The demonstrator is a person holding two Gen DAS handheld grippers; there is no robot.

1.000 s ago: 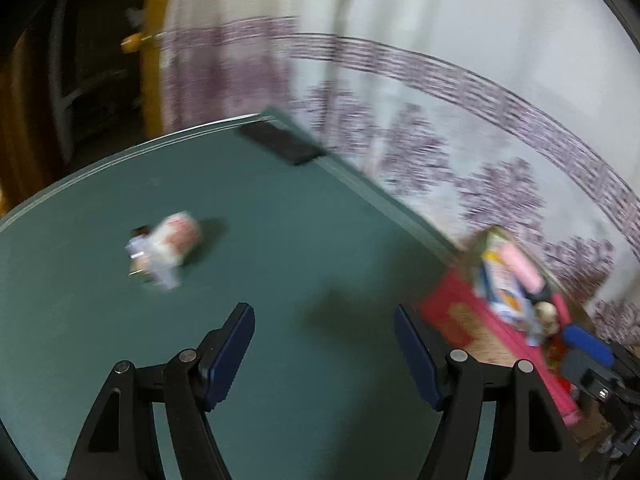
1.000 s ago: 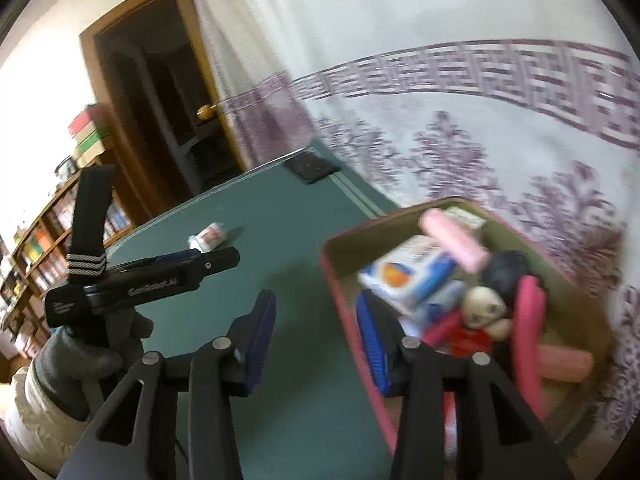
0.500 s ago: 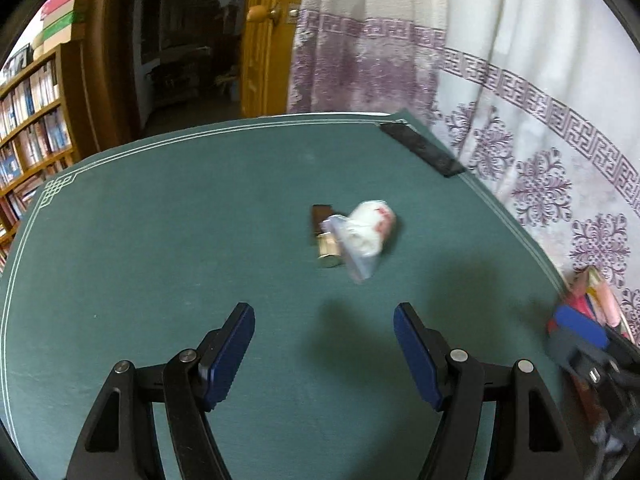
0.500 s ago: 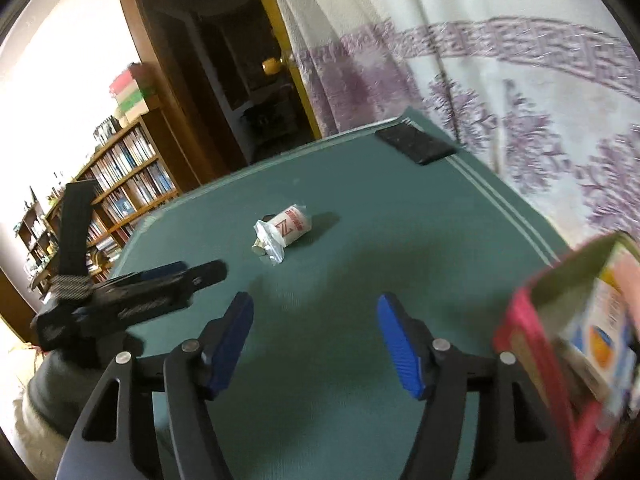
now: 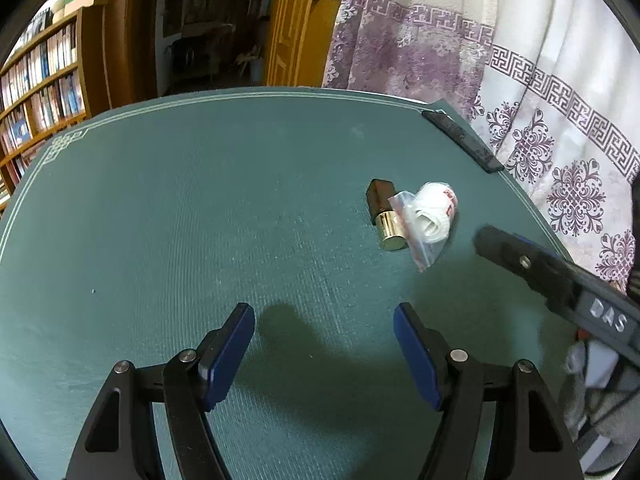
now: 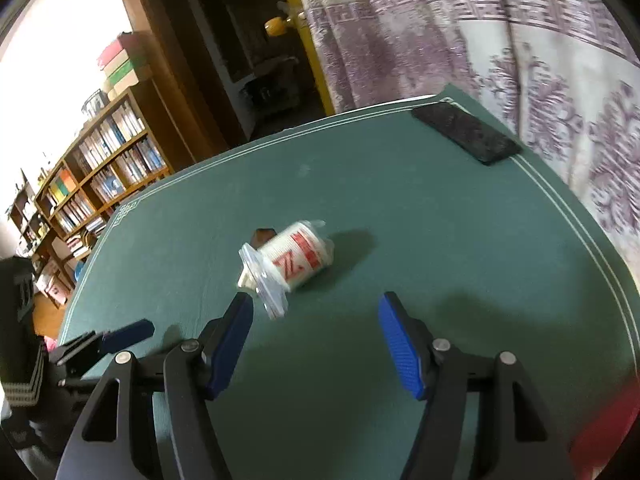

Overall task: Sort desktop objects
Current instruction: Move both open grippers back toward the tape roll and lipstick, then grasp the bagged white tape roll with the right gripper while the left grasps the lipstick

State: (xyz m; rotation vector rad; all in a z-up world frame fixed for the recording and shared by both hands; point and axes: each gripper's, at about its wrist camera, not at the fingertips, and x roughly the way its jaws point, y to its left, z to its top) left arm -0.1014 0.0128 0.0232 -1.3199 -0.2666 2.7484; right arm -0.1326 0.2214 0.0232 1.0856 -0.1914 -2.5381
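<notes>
Both tongs spread, empty. Right tongs (image 6: 316, 336) hover just short of the bagged roll (image 6: 294, 262), mid-surface (image 6: 440, 220), touching the lipstick (image 5: 384, 216). Roll looks light, soft; plastic slippery, so pinch across its body. Left tongs (image 5: 324, 344) hang back.

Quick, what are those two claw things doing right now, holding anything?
Left gripper: open, holding nothing.
Right gripper: open, holding nothing.
</notes>
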